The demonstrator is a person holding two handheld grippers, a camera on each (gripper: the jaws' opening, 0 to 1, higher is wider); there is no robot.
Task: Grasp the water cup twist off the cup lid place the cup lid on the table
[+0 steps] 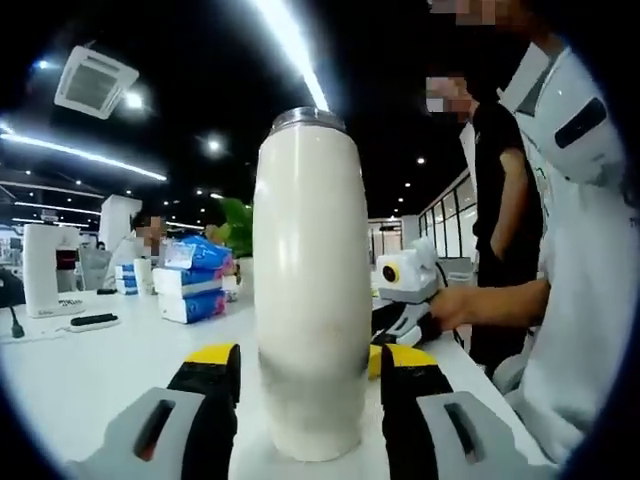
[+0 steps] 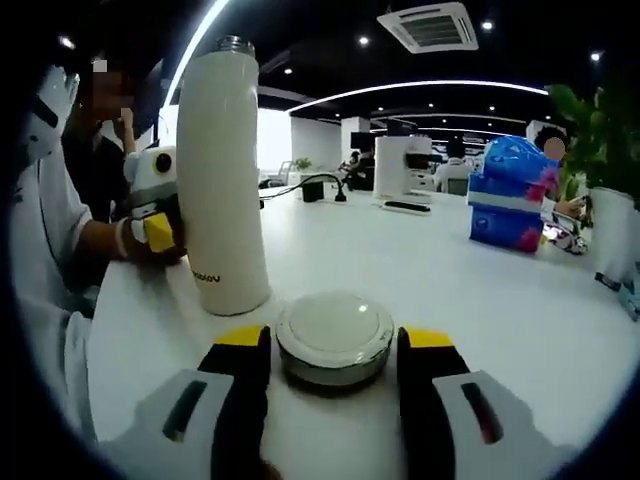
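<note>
While the water cup (image 1: 312,290) stands upright on the white desk (image 1: 80,375) with its metal threaded neck bare at the top, the left gripper (image 1: 305,375) has its yellow-tipped jaws on either side of the cup's lower body, hugging it close; from this angle I cannot tell for sure whether they are clamped on it or just beside it. Over in the right gripper view, the cup (image 2: 220,170) rises tall at the left, and the left gripper (image 2: 152,215) shows beside it in a person's hand. The cup lid (image 2: 334,338) is off and lying flat on the desk (image 2: 480,280), right between the jaws of the right gripper (image 2: 334,362). Those jaws sit spread, a sliver of gap showing on each side of the lid, so they look released. Farther back on the desk, a stack of blue packages (image 2: 510,195) sits at the right, seen too in the left gripper view (image 1: 195,275) behind the cup.
</note>
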